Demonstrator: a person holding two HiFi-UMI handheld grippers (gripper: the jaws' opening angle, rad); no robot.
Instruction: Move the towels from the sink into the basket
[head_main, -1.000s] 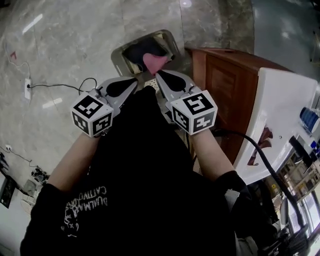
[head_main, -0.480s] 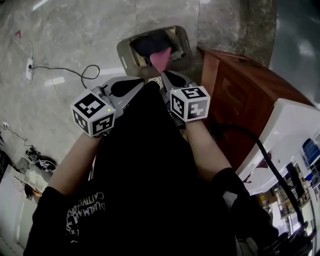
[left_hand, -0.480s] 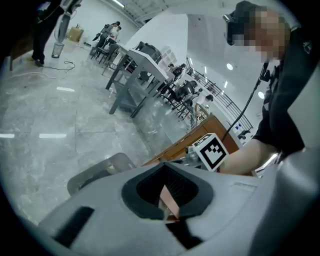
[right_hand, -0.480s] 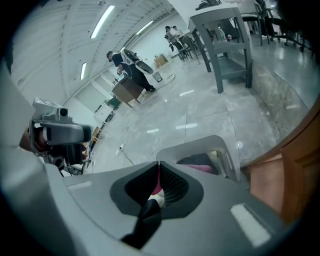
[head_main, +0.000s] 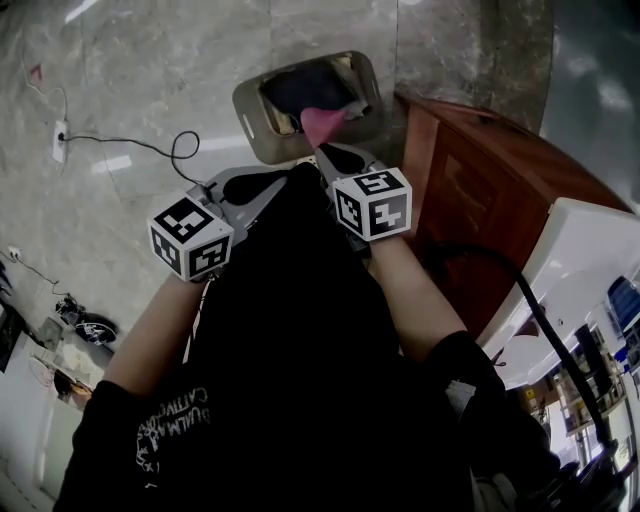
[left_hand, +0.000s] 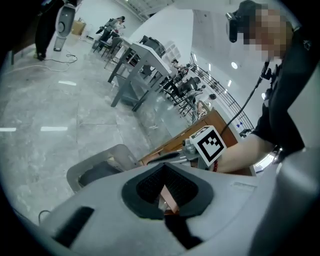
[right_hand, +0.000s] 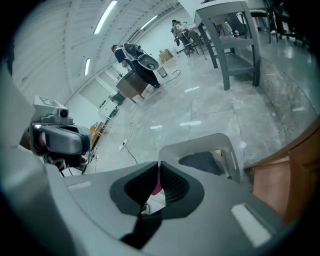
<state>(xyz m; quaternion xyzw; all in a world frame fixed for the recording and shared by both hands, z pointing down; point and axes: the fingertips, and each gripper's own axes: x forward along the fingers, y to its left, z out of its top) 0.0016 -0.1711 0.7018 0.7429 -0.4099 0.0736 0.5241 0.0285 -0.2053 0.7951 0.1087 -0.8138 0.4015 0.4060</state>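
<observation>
The small pink cloth towel (head_main: 322, 122) is soft, light and floppy, so a pinch on one edge is enough to carry it. The right tongs (head_main: 322, 150) are squeezed tight on that edge and hold it just over the grey plastic basket (head_main: 250, 100) on the floor. A dark towel (head_main: 298, 88) lies inside the basket. The left tongs (head_main: 285, 175) are closed with nothing in them, close beside the right tongs. The basket top is wide open. A brown wooden cupboard (head_main: 470, 190) stands close on one side, so I think the towel should drop in the middle, away from the rim
</observation>
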